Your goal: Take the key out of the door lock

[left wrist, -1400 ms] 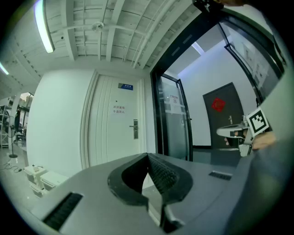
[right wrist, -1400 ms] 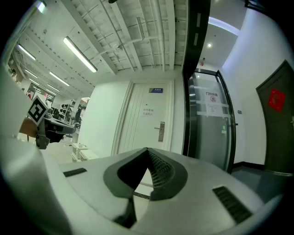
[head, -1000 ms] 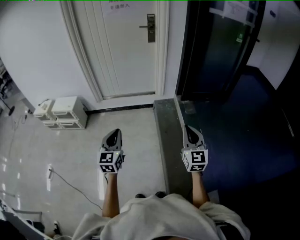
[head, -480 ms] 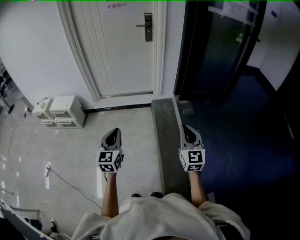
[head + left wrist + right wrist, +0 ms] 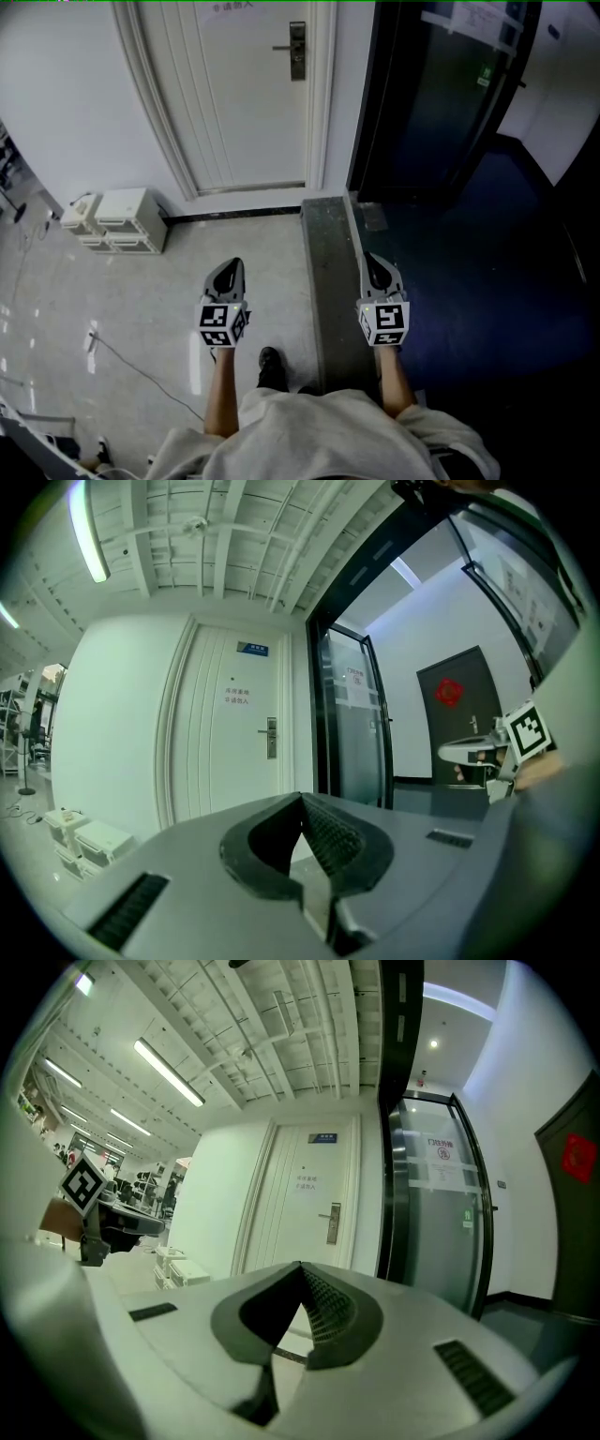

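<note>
Two tools show in the head view, held out level side by side over the floor. The left tool (image 5: 229,266) hangs above pale glossy tiles (image 5: 141,300), and the right tool (image 5: 373,259) hangs over a dark threshold strip (image 5: 328,272) that runs toward the wall. Far ahead stands a closed white door (image 5: 244,103). The door lock (image 5: 297,50) sits on a dark plate near its right edge, well apart from both tools. Whether the key is in it cannot be told at this range. Two white drawer units (image 5: 117,220) stand against the wall to the left, a dark glass door (image 5: 441,84) stands to the right, and a black shoe (image 5: 269,366) shows between the forearms.

Left gripper view: this tool's jaws meet at their tips with nothing between them. The door lock lies beyond and a little left of the tip, and the right tool reaches in from the right edge.

Right gripper view: the jaws are pressed together and empty. The lock plate shows just above and right of the tip, on the white door, with the glass door beside it.
</note>
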The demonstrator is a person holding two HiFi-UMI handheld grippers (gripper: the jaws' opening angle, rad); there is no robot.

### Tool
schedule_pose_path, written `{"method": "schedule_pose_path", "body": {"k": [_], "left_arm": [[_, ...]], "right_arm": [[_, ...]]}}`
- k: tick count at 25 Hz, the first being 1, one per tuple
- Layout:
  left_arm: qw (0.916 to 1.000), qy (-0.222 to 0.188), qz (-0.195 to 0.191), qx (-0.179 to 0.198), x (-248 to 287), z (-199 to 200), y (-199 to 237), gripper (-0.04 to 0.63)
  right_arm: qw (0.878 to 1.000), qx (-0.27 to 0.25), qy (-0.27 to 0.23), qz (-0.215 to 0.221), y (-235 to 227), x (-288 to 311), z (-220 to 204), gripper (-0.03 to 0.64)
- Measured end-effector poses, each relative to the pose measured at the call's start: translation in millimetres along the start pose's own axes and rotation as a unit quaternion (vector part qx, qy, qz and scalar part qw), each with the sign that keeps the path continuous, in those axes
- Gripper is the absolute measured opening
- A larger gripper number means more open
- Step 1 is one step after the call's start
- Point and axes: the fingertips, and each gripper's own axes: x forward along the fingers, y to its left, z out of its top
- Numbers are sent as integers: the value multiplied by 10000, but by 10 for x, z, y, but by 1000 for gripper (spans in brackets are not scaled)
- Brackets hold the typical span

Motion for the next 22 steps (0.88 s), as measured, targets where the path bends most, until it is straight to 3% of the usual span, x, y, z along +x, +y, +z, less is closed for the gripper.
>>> {"method": "schedule_pose_path", "body": {"k": [8,22], "left_arm": [[10000,32,-11,-19,480,-78,384,17],[9994,78,-335,-84,2337,168,1609,17]], "right_arm": [[10000,-26,52,59,72,639,-70,23],[9996,-138,239,-53,-4,2769,43,23]]}}
